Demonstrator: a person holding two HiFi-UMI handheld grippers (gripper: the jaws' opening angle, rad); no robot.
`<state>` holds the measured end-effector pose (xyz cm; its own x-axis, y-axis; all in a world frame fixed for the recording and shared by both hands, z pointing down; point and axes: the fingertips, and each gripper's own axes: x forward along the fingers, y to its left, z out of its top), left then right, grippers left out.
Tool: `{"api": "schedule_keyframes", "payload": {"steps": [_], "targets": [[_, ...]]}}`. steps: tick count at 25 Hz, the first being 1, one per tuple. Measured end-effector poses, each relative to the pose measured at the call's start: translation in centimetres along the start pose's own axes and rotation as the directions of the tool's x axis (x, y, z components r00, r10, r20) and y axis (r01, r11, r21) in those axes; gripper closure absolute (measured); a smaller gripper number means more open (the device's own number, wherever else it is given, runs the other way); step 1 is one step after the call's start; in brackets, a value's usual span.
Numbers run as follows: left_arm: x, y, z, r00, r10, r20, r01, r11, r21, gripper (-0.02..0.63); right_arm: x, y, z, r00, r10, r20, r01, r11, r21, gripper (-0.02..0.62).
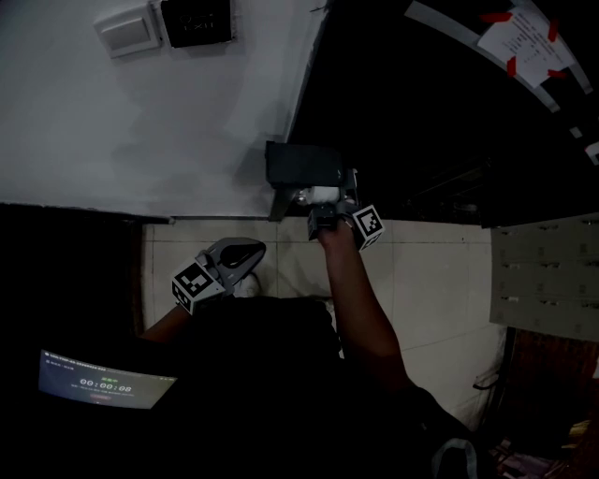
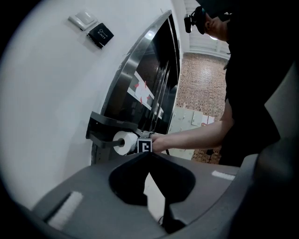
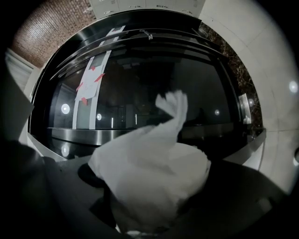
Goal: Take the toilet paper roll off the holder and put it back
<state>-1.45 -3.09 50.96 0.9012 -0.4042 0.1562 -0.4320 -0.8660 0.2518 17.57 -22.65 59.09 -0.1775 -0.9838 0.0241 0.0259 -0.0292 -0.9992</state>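
Note:
The white toilet paper roll [image 2: 124,141] sits on the dark bar of the black wall holder [image 2: 105,122], under its cover. In the head view the holder [image 1: 299,168] hangs at the wall's edge with the roll [image 1: 320,195] just below it. My right gripper [image 1: 329,213] is shut on the roll from its free end. In the right gripper view the roll [image 3: 154,179] fills the space between the jaws, and a loose sheet sticks up. My left gripper [image 1: 245,251] hangs lower left, away from the holder, jaws together with nothing between them.
A white switch plate [image 1: 126,30] and a black panel [image 1: 197,21] are on the white wall above. A dark curved glass surface with taped papers [image 1: 524,37] lies right of the holder. Pale floor tiles [image 1: 430,281] and grey lockers [image 1: 547,271] are below right. A timer screen [image 1: 98,382] glows lower left.

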Motion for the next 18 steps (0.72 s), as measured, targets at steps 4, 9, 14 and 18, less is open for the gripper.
{"api": "schedule_keyframes", "payload": {"steps": [4, 9, 14, 18], "targets": [[-0.2, 0.1, -0.1, 1.0, 0.005, 0.002, -0.005, 1.0, -0.002, 0.614, 0.3, -0.5, -1.2, 0.999, -0.015, -0.028, 0.015, 1.0, 0.009, 0.103], [-0.4, 0.3, -0.1, 1.0, 0.01, 0.002, -0.01, 1.0, -0.005, 0.614, 0.6, -0.4, -3.0, 0.998, -0.008, -0.06, 0.007, 1.0, -0.007, 0.103], [-0.5, 0.5, -0.2, 1.0, 0.01, 0.004, -0.01, 1.0, -0.007, 0.614, 0.5, 0.1, -5.2, 0.999, 0.001, -0.05, -0.001, 1.0, -0.004, 0.103], [-0.4, 0.5, -0.1, 1.0, 0.007, 0.006, -0.007, 1.0, -0.007, 0.614, 0.4, 0.0, -7.2, 0.998, -0.001, -0.06, 0.001, 1.0, -0.006, 0.103]]}}
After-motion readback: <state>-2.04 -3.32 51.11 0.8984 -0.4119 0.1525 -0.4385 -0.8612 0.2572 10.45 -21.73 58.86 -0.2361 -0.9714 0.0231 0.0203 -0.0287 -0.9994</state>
